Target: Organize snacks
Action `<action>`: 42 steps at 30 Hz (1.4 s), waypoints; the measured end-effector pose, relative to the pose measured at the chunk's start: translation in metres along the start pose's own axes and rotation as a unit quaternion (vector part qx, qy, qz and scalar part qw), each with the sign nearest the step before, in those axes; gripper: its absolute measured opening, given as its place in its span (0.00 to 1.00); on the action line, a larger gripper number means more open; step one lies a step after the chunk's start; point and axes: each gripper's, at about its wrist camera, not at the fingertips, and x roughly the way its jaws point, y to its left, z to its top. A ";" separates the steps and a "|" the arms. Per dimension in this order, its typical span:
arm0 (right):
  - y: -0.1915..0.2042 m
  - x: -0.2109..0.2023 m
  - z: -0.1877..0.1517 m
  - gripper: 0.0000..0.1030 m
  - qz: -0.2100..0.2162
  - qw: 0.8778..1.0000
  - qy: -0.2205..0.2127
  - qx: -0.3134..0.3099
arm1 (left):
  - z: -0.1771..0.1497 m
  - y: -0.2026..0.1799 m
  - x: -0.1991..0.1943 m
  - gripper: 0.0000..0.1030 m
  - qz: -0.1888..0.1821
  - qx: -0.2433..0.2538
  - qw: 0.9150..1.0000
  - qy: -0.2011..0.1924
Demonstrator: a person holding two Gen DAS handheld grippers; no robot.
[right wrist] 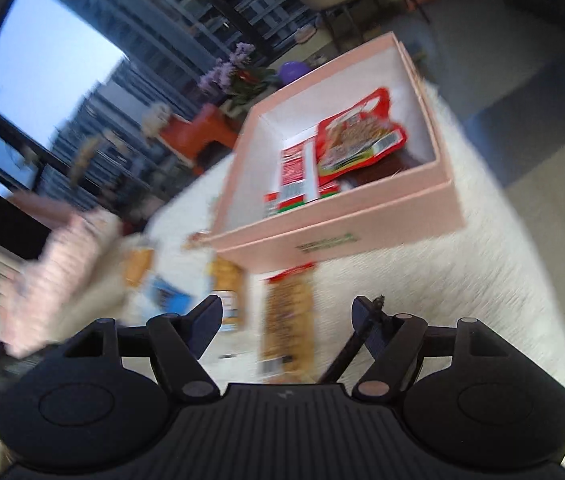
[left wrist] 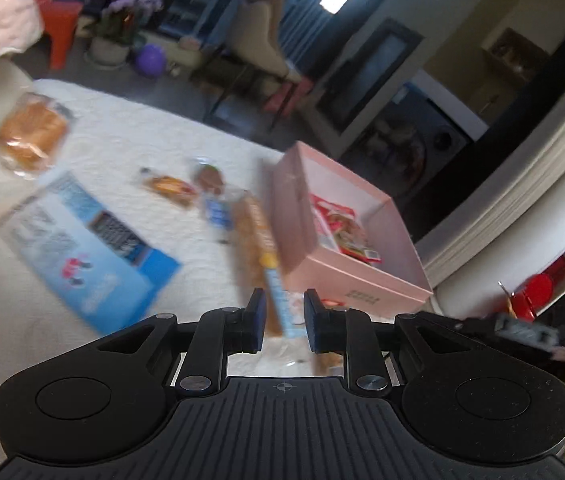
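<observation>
Pink box (right wrist: 334, 216) half-filled; right tongs (right wrist: 286, 320) gape empty over a biscuit pack (right wrist: 288, 320), left tongs (left wrist: 282, 318) narrowly parted, empty. Next: grasp it.

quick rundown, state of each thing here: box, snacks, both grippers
pink box: open, no lid on, red snack packets inside
long cracker pack: lying flat on the white rug, outside the box
bread bag: on the rug, sealed
blue flat pack: lying flat
left gripper: jaws narrowly apart, holding nothing
right gripper: open, empty
</observation>
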 end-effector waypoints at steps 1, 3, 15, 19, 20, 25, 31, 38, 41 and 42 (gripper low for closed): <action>0.002 -0.001 -0.001 0.70 0.009 1.000 0.001 0.004 | -0.007 -0.003 0.011 0.22 -0.003 -0.001 1.000 0.006; 0.013 -0.001 -0.003 0.70 0.010 1.000 0.001 -0.016 | -0.021 -0.009 0.037 0.22 -0.007 -0.002 1.000 0.030; 0.050 -0.002 -0.023 0.70 -0.258 0.906 0.090 -0.324 | -0.062 -0.010 0.044 0.20 -0.041 0.022 0.999 0.024; 0.034 -0.025 0.000 0.70 -0.266 0.930 -0.021 -0.252 | -0.092 -0.014 0.045 0.19 -0.067 0.060 0.995 0.046; 0.027 -0.027 0.005 0.70 -0.263 0.937 -0.043 -0.227 | -0.096 -0.015 0.040 0.18 -0.068 0.078 0.994 0.045; 0.021 -0.016 -0.008 0.70 -0.278 0.926 -0.085 -0.241 | -0.103 -0.005 0.020 0.15 -0.066 0.104 0.991 0.059; 0.035 0.008 -0.029 0.70 -0.287 0.909 -0.114 -0.279 | -0.107 -0.040 0.023 0.14 -0.016 0.157 0.987 0.040; 0.026 -0.018 -0.022 0.70 -0.286 0.915 -0.154 -0.241 | -0.116 -0.089 0.057 0.14 -0.011 0.209 0.975 0.071; 0.017 -0.031 -0.022 0.70 -0.287 0.916 -0.172 -0.223 | -0.123 -0.103 0.058 0.14 0.011 0.252 0.966 0.055; 0.014 -0.035 -0.023 0.70 -0.289 0.915 -0.177 -0.219 | -0.126 -0.108 0.060 0.14 0.028 0.271 0.961 0.049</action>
